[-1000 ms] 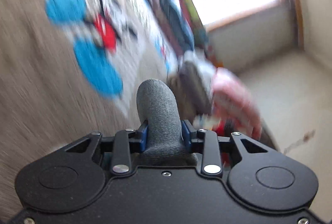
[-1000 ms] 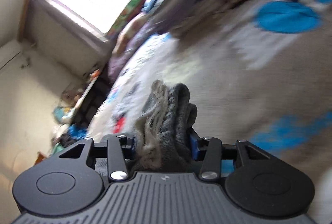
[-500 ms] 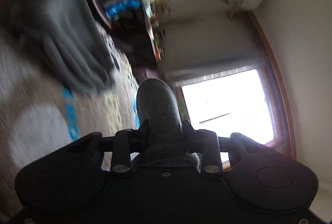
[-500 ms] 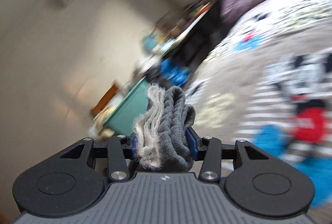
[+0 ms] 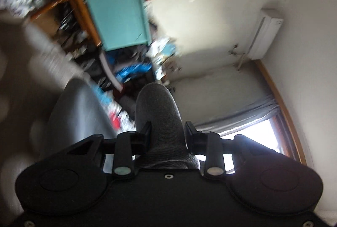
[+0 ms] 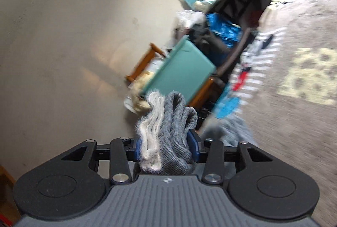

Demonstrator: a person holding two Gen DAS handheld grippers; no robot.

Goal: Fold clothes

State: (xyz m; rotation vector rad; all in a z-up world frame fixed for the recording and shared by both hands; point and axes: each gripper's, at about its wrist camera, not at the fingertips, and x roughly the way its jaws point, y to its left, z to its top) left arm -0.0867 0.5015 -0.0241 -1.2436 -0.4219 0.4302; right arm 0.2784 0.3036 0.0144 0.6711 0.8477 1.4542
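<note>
Left wrist view: left gripper (image 5: 167,134) clamped on a rounded fold of grey knit garment (image 5: 158,115); the cloth fills the gap between both fingers and sticks forward past the tips; more of the same grey cloth hangs blurred to the lower left; camera tilted hard, pointing up and across the room; teal panel (image 5: 118,12) against an orange wooden frame (image 5: 84,10) at upper centre; dark cluttered shelving (image 5: 88,52) with blue items below it; white wall air conditioner (image 5: 266,33) at upper right; bright window (image 5: 252,134) with a wood frame and a grey curtain bunched along its edge at lower right; left side heavily motion-blurred, can't tell what is there.

Right wrist view: right gripper (image 6: 166,142) pinched tight on a bunched wad of the grey knit garment (image 6: 179,121); fleecy white inner side faces its left finger, grey ribbed outer side faces its right; blue pads just visible on either side of the wad; the wad stands up past the fingertips; a blurred trailing piece of the grey cloth hangs just right of the gripper; printed cartoon bedspread (image 6: 299,58) fills the right side, beige with blue, red and yellow patches; same teal panel (image 6: 183,71) and wooden frame at centre; dark shelving with clutter above it; plain beige wall (image 6: 73,37) across the left.
</note>
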